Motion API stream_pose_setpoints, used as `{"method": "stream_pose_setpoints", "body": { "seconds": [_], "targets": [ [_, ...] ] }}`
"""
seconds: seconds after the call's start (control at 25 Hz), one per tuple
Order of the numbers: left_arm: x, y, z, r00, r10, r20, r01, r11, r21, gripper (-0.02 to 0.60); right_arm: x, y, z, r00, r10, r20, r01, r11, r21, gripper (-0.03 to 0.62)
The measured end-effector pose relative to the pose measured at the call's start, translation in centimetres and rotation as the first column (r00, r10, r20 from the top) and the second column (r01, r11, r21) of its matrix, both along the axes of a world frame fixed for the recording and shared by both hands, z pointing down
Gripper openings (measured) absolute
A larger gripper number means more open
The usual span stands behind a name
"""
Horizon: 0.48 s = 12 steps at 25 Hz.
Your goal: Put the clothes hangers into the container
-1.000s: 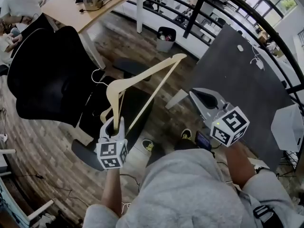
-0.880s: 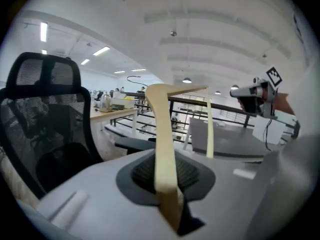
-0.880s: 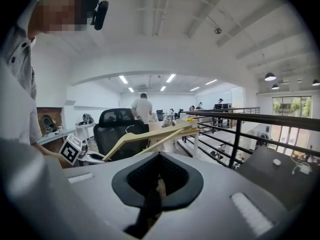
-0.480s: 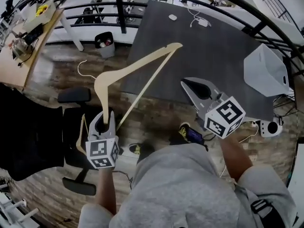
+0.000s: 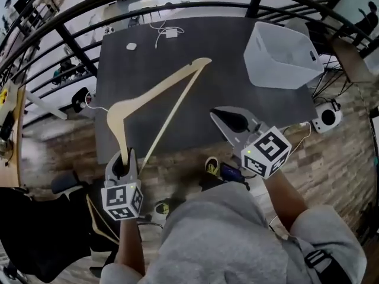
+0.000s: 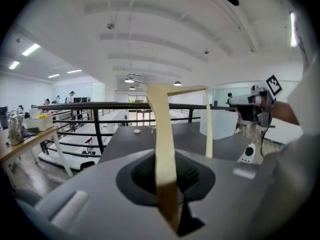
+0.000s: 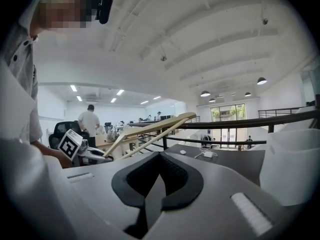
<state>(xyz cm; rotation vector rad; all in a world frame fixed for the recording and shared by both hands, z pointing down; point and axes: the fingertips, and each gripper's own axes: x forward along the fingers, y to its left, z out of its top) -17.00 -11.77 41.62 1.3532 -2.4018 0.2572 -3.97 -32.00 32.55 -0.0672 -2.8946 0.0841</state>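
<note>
gripping the hanger by one end lets the left tongs carry it above the tabletop toward the container; right tongs closed, empty.

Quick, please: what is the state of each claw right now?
Left claw: closed on the pale wooden clothes hanger.
Right claw: closed, holding nothing.

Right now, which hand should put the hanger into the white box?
Left. The left gripper is shut on the wooden hanger, so it can carry it straight over. The right gripper is shut and empty, though it looks nearer the white container.
</note>
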Motion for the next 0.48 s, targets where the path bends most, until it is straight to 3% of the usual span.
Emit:
{"method": "stream_pose_setpoints", "body": {
  "seconds": [0.28,0.48],
  "targets": [
    [4.2,-13.6,-2.5,0.985,0.164,0.053,-0.164,0.986,-0.012,0.06,6.5,-11.0,-1.6,0.989,0.136,0.055,-0.136,0.991,-0.011,-0.002],
    [6.9,-17.0,-4.2,0.97,0.241,0.036,-0.242,0.97,0.027,0.058,10.8,-12.2,-2.5,0.973,0.218,0.074,-0.216,0.976,-0.039,-0.002]
  ]
}}
